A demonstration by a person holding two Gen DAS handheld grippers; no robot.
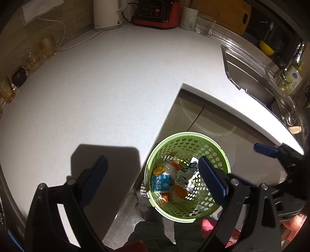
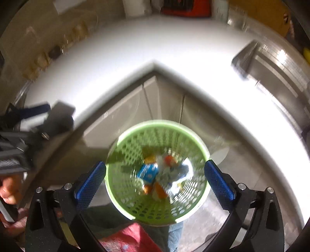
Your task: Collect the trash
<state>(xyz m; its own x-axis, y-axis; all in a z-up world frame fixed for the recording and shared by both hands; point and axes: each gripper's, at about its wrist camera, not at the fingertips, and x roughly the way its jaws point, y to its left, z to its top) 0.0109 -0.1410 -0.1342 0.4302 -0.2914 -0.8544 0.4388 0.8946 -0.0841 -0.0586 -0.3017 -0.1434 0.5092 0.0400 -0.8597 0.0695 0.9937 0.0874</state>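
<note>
The green bin [image 1: 187, 175] stands on the floor in the inner corner of the white L-shaped surface [image 1: 108, 93], just below its edge, a spot that looks chosen so both hands can reach over and let things fall in. Trash [image 1: 174, 180] already lies at its bottom: a blue carton, orange and yellow wrappers and crumpled foil. The right gripper [image 2: 155, 180] hangs directly above the bin's mouth, tilted down, its 2 fingers [image 2: 220, 186] wide apart with nothing between them, so I judge that it has no piece left to drop; this view is blurred. The left gripper [image 1: 153, 180] points down over the surface edge beside the bin, its fingers also wide apart and empty. The surface near the bin shows no loose trash; a kettle [image 1: 107, 14] and a red appliance [image 1: 157, 12] stand along the back wall.
</note>
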